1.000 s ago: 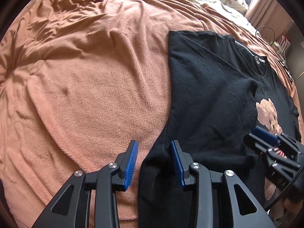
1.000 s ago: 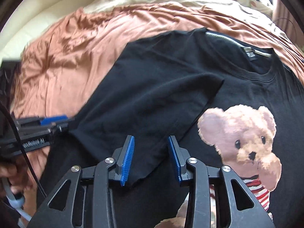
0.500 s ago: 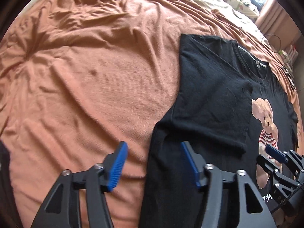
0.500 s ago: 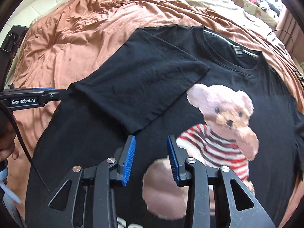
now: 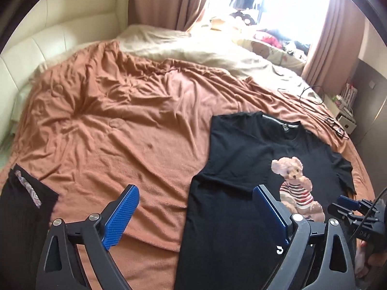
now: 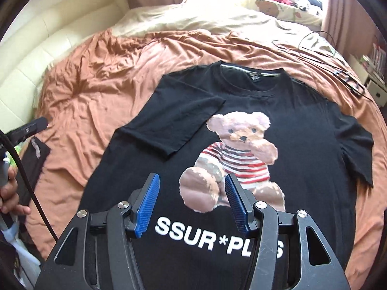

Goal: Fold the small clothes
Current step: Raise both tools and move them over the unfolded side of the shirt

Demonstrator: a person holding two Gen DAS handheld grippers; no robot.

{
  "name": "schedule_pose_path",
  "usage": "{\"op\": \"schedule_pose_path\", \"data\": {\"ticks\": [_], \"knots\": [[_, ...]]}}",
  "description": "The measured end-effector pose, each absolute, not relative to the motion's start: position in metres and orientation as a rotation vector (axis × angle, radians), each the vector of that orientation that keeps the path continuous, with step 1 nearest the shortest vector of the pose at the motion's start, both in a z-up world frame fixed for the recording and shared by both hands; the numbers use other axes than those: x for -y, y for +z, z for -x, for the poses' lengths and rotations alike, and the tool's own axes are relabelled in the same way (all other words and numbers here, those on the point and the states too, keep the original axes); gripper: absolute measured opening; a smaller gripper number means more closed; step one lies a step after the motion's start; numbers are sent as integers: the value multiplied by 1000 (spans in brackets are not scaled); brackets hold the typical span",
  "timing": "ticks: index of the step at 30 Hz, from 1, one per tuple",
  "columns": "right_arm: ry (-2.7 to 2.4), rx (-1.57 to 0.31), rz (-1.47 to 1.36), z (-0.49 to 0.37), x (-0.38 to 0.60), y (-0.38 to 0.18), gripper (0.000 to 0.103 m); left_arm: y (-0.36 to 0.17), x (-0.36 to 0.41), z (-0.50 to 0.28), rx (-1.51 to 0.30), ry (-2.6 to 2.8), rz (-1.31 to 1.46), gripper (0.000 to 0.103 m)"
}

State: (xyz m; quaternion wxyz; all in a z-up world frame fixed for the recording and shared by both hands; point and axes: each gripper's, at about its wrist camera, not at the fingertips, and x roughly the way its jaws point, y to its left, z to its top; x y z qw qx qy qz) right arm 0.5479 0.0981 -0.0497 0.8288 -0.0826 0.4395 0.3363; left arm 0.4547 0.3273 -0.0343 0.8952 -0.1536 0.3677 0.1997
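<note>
On the bed (image 6: 79, 91), over a wrinkled orange-brown blanket (image 5: 116, 125), a black T-shirt (image 6: 302, 145) is laid flat with its front up. A teddy bear picture (image 6: 232, 159) in a striped top is printed on the front, and white letters (image 6: 188, 232) are seen under it. One sleeve (image 6: 174, 123) is folded in over the chest (it reaches the bear's ear), while the other sleeve (image 6: 355, 152) is spread out to the side on the blanket.

The left hand-held gripper (image 5: 196, 220) is held above the shirt's edge with its blue pads far apart, and nothing is held between them. One pad is seen over the blanket and the other over the shirt. The right hand-held gripper (image 6: 192, 205) is held above the lower front of the shirt, just over the letters; its pads are apart too, with nothing gripped.

A second dark piece of clothing (image 5: 21, 220) is seen at the near left side of the bed. A cream cover (image 5: 193, 48) is bunched at the far end, near the curtains (image 5: 338, 36). A thin black cable (image 6: 321, 46) is laid on the blanket past the shirt's collar.
</note>
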Motion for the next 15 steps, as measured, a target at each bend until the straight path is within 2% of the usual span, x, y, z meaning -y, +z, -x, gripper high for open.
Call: {"op": "schedule_pose_path", "data": {"ticks": [6, 12, 14, 15], "knots": [[679, -825, 279, -499, -60, -12, 54, -7, -295, -413, -705, 375, 280, 97], [707, -846, 158, -465, -11, 12, 54, 13, -263, -376, -645, 351, 250, 97], [715, -841, 139, -454, 4, 20, 70, 20, -252, -362, -613, 348, 248, 97], [719, -829, 124, -445, 13, 25, 72, 23, -248, -357, -603, 340, 259, 97]]}}
